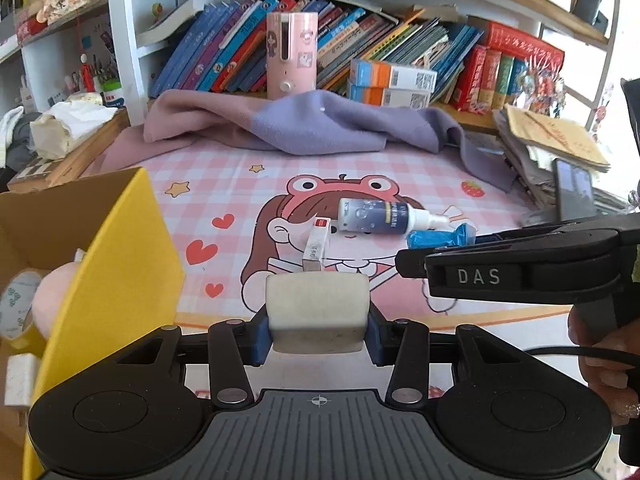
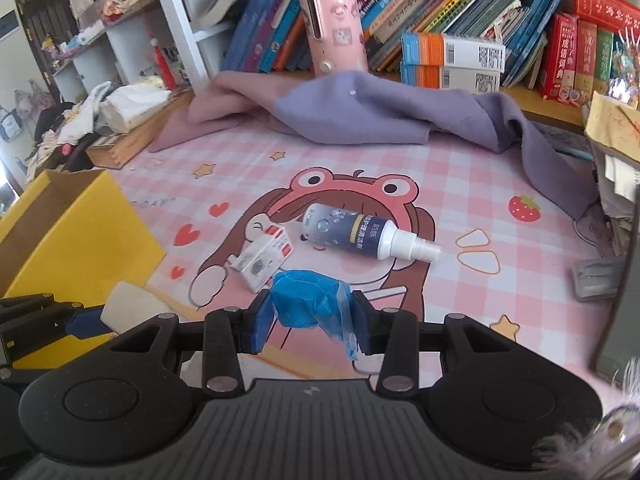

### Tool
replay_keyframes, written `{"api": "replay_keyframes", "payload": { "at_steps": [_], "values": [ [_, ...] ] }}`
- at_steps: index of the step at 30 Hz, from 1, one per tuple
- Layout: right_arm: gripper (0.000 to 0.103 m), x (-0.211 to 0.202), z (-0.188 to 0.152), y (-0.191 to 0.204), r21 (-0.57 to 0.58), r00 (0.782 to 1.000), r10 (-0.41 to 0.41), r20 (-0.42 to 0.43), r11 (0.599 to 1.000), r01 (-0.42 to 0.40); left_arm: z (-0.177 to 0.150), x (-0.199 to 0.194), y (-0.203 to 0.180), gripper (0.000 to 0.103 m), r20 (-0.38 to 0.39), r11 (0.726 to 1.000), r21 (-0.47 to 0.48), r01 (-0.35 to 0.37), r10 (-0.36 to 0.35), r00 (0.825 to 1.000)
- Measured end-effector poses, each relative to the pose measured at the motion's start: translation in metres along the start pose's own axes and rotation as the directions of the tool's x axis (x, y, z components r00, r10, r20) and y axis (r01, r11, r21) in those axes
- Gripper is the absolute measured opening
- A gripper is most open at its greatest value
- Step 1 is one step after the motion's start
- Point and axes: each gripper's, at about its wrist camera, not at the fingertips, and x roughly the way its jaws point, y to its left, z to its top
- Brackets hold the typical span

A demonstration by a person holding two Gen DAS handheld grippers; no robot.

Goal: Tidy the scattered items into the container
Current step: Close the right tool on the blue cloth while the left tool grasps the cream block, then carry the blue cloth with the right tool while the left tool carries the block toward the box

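Observation:
My left gripper (image 1: 317, 320) is shut on a white eraser-like block (image 1: 317, 310), held just right of the yellow cardboard box (image 1: 120, 264). The block also shows in the right wrist view (image 2: 132, 306). My right gripper (image 2: 310, 316) is shut on a crumpled blue plastic roll (image 2: 308, 300), low over the mat; the roll also shows in the left wrist view (image 1: 440, 237). A dark spray bottle (image 2: 356, 234) lies on its side mid-mat. A small white carton (image 2: 264, 258) lies to its left. The box holds a tape roll (image 1: 18, 304) and a pink soft thing (image 1: 50, 300).
A pink checked cartoon mat (image 2: 460, 184) covers the desk. A purple cloth (image 2: 360, 108) lies bunched at the back below a pink cylinder (image 2: 334, 28) and rows of books (image 2: 452, 60). Papers and a phone (image 1: 574, 188) are stacked at the right edge.

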Motion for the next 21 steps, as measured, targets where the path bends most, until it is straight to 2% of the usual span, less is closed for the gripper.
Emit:
{"api": "replay_keyframes", "payload": {
  "at_steps": [9,21],
  "values": [
    [0.039,-0.049,-0.024,0.024,-0.086,0.999,-0.012,0.047,0.996,0.017,-0.019,-0.047,0.001,0.043,0.027,0.999,0.008,0.044,-0.044,0.999],
    [0.039,-0.104,-0.061,0.069,-0.053,0.996,-0.058,0.067,0.997,0.061,-0.048,-0.107,0.028,0.043,0.066,0.992,0.045,0.120,-0.122,0.990]
  ]
}}
